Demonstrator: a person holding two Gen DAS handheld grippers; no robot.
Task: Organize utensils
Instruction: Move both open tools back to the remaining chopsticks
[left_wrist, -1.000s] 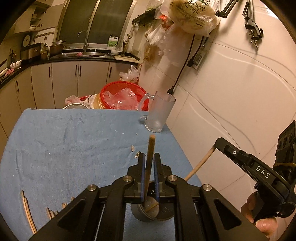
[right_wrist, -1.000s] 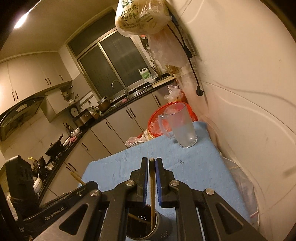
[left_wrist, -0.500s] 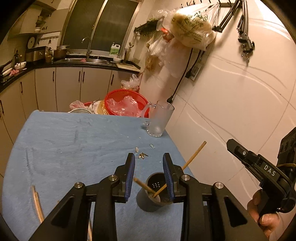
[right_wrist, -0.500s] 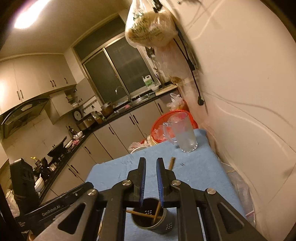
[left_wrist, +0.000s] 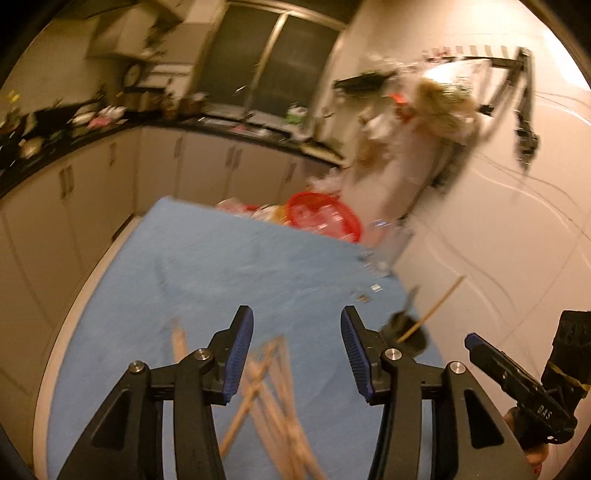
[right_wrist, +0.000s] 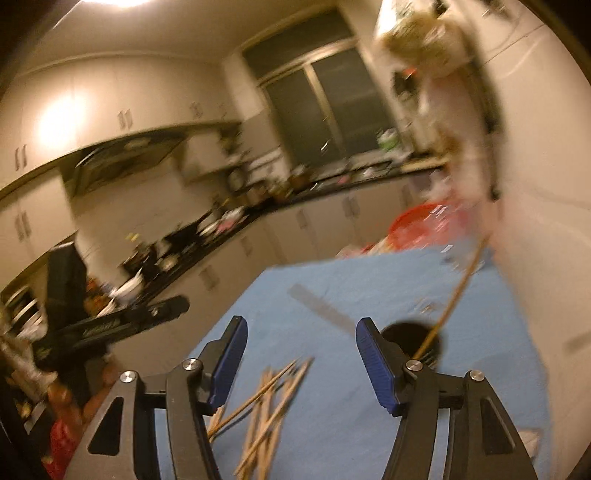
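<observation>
Both grippers are the same build: matte black angular arms with triangular cutouts and silver round screw heads at the joints. The left gripper (left_wrist: 297, 354) has ribbed blue pads (left_wrist: 242, 354) on its fingers, same blue on the right gripper (right_wrist: 301, 363). From the left cam the right one's side carries white lettering, too blurry to read properly

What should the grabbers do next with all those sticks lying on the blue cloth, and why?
Probably lower the left gripper onto one chopstick in the loose pile and close. Its jaws are opening with nothing between them, the pile lies just below them on the cloth, and the cup already has a chopstick sticking out. The right gripper is also opening and empty.
</observation>
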